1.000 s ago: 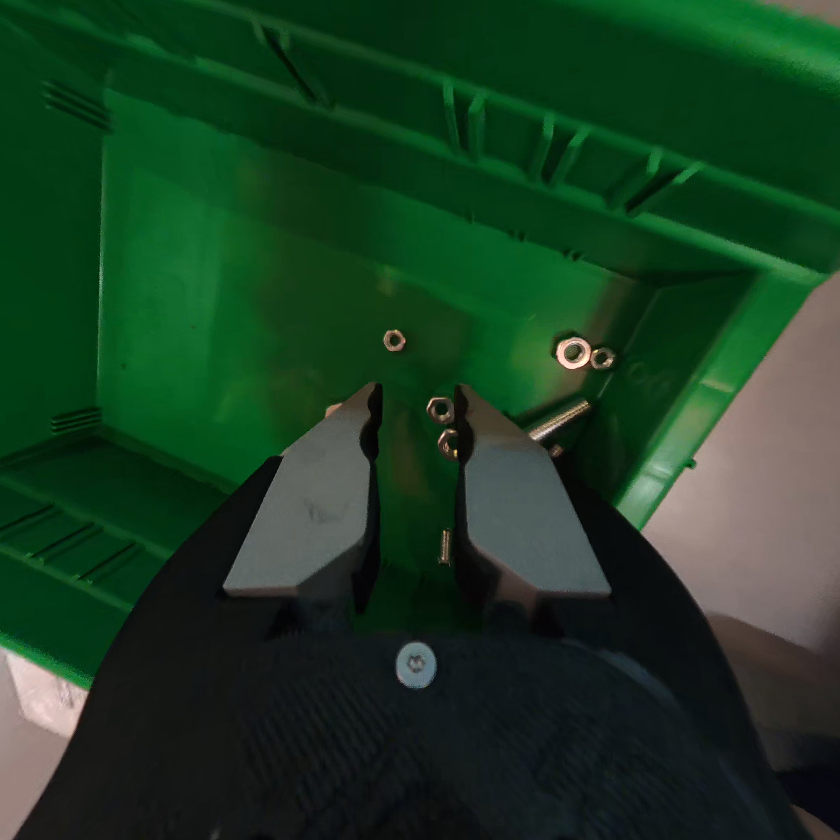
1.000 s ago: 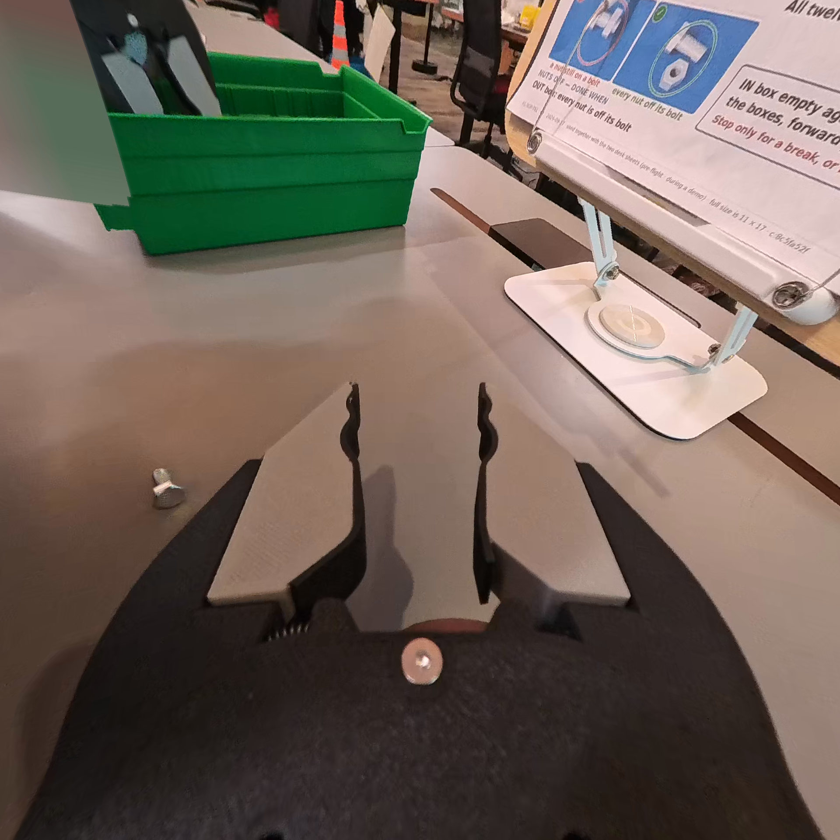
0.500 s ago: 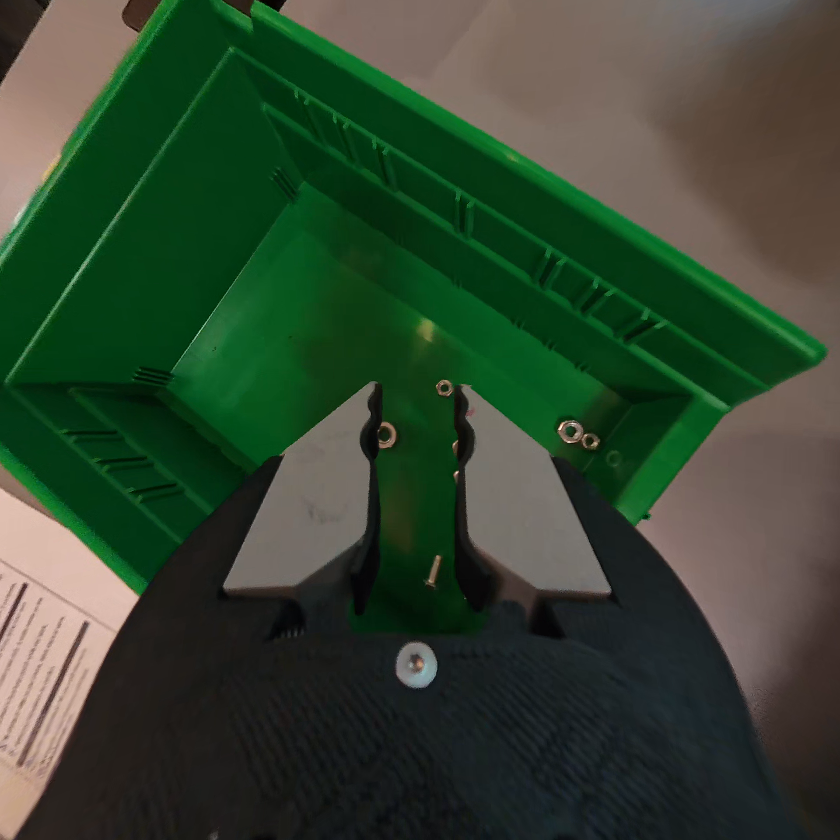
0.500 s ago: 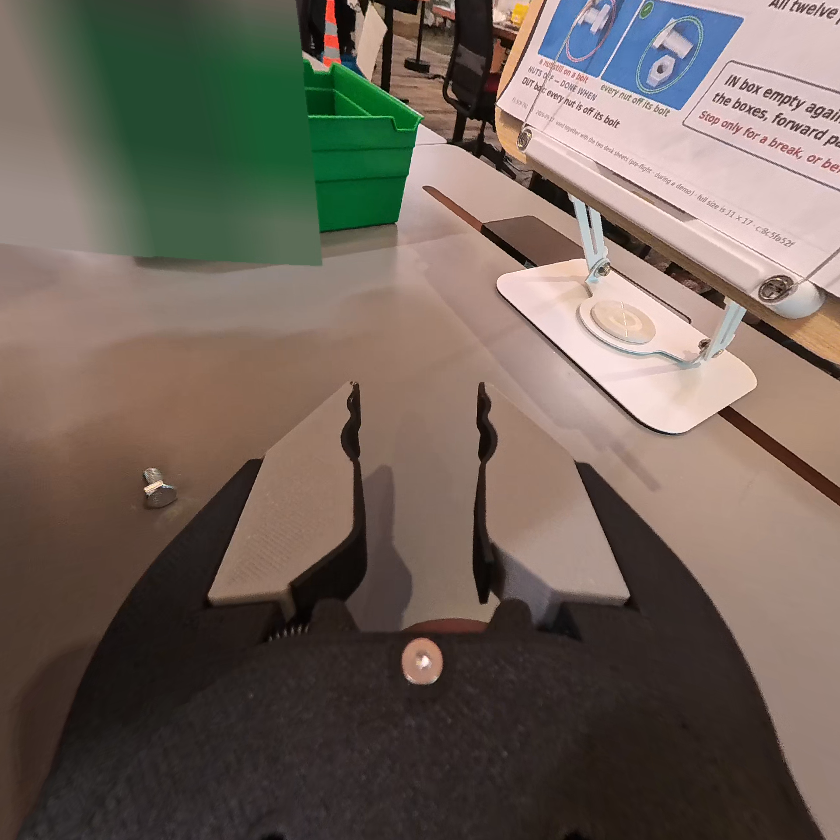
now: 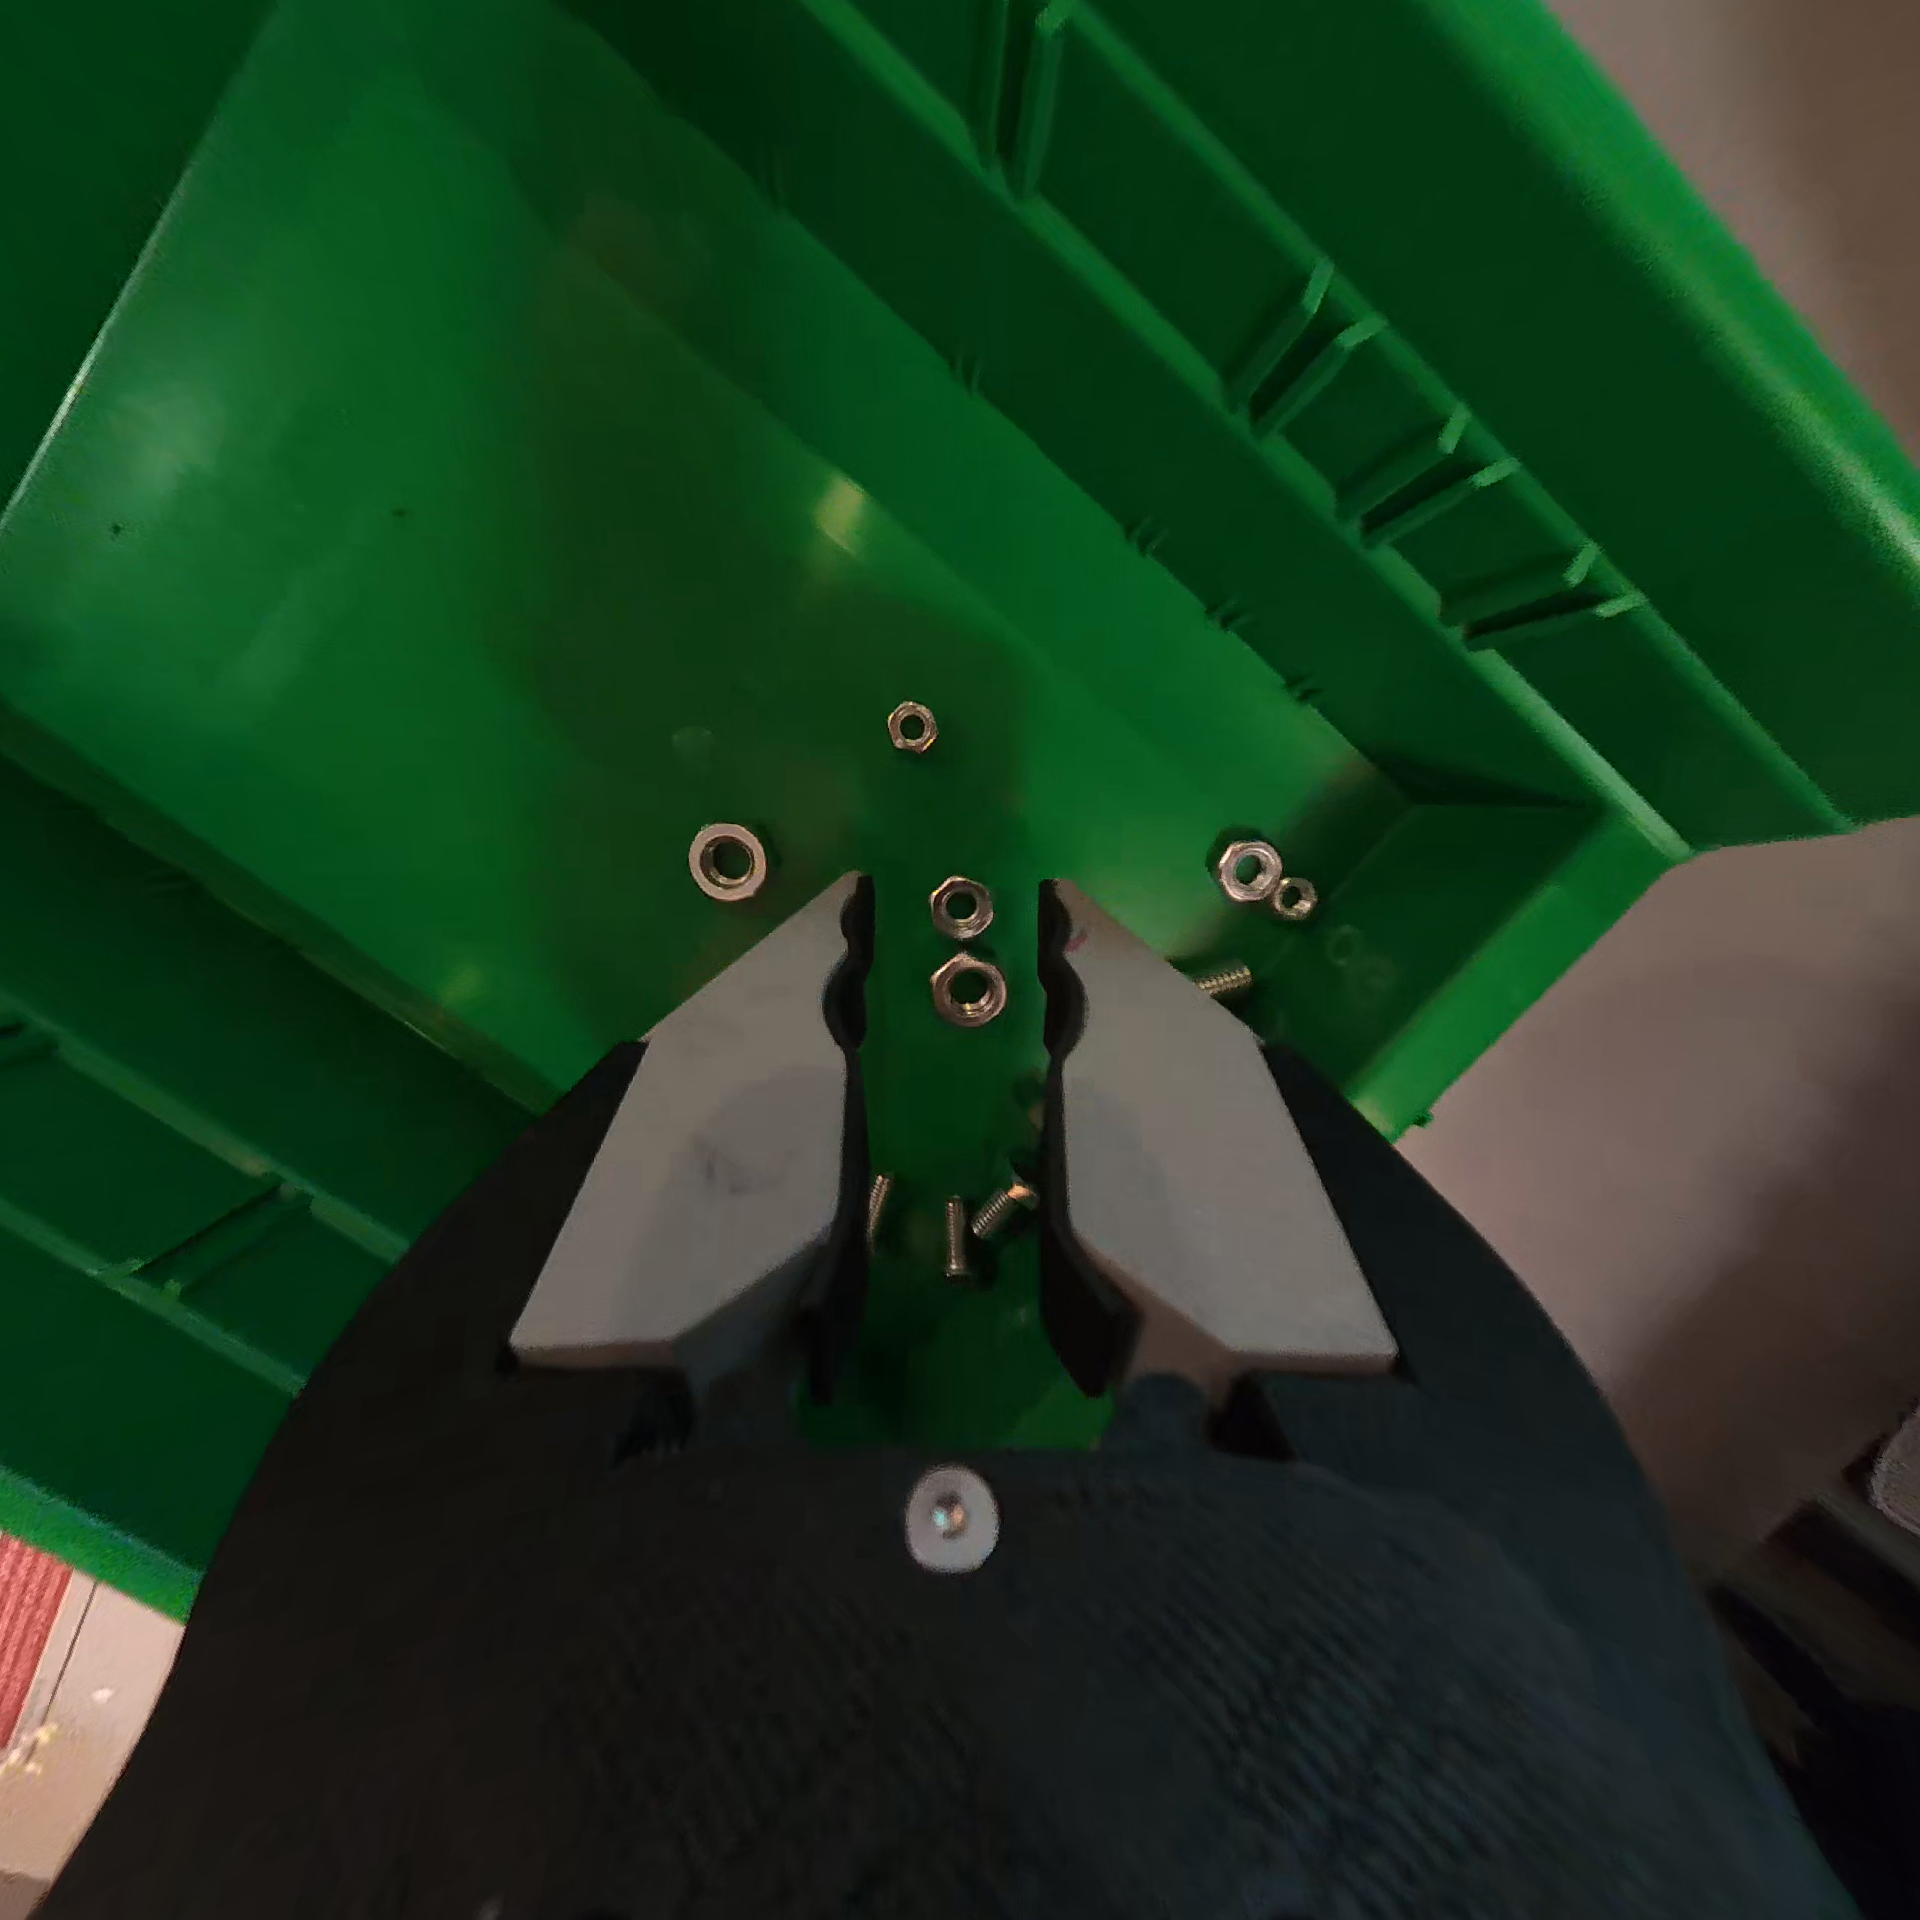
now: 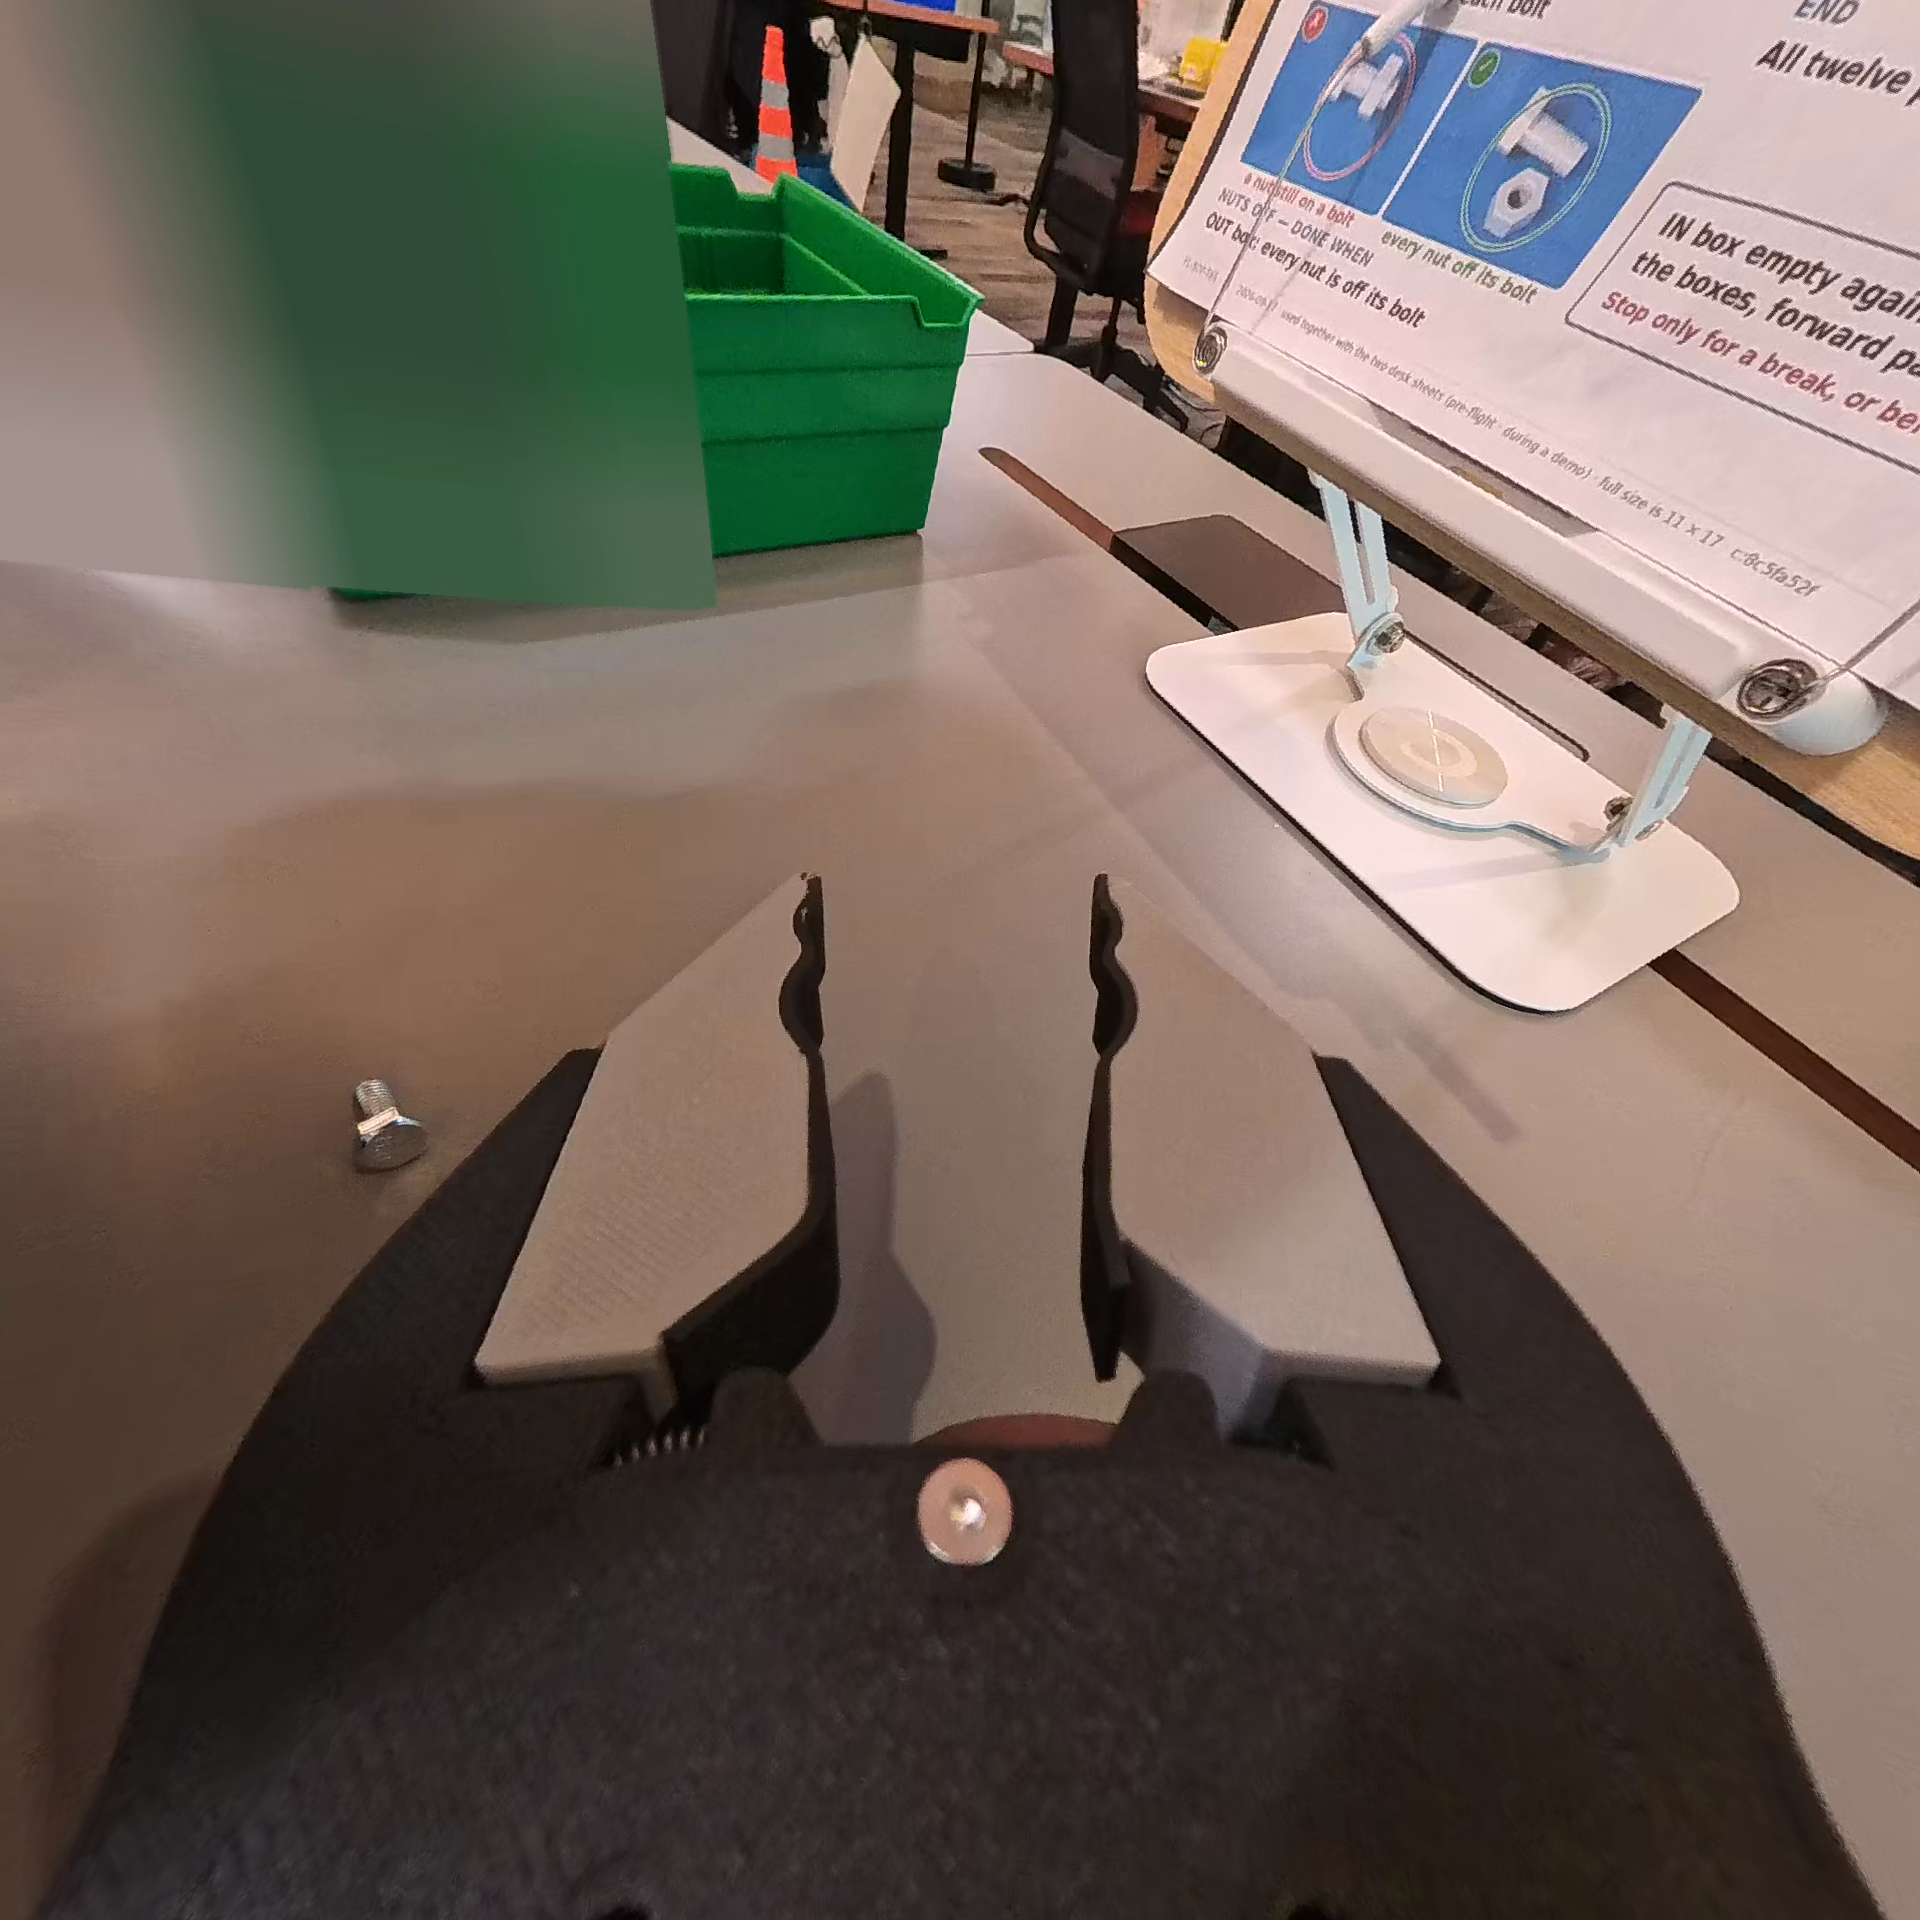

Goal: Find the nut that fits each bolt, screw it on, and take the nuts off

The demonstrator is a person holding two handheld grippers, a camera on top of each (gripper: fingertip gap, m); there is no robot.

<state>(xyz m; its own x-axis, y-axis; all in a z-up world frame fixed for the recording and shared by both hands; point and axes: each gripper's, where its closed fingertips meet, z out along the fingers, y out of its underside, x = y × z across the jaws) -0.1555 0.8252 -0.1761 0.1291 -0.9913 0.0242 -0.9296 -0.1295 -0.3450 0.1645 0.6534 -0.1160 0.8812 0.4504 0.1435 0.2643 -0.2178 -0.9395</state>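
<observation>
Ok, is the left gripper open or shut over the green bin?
Open. The left gripper has a clear gap between its fingers, and two loose nuts lie untouched on the green bin floor in that gap.

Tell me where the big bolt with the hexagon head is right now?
The bolt lies alone on the grey table, seen in the right wrist view, just left of the open right gripper, nearer than the green bin.

At two o'clock from me a white stand sits on the grey counter, propping a printed instruction sheet. At twelve o'clock I see an orange cone and what looks like a black chair.
</observation>
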